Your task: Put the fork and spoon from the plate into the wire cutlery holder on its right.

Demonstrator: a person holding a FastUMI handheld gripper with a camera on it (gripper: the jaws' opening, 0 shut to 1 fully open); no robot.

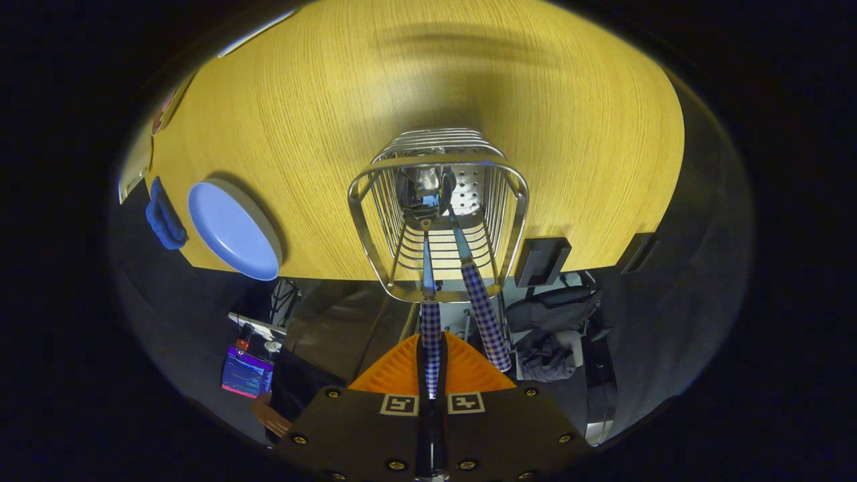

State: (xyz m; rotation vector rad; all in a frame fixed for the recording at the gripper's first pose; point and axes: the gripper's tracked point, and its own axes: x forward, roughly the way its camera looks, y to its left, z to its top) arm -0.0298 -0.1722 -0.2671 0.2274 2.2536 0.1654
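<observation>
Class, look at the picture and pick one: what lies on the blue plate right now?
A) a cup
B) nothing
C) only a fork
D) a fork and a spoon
B: the blue plate is bare, while two checked-handled utensils stand in the wire holder, one gripped between the fingers of the hand-held gripper, the other beside it.

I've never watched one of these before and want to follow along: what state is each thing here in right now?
Gripper: shut on the checked handle of one utensil.
Held utensil: head down inside the holder.
Second utensil: leaning in the holder, handle sticking out.
Wire cutlery holder: upright on the table, holding both.
Plate: empty.
</observation>
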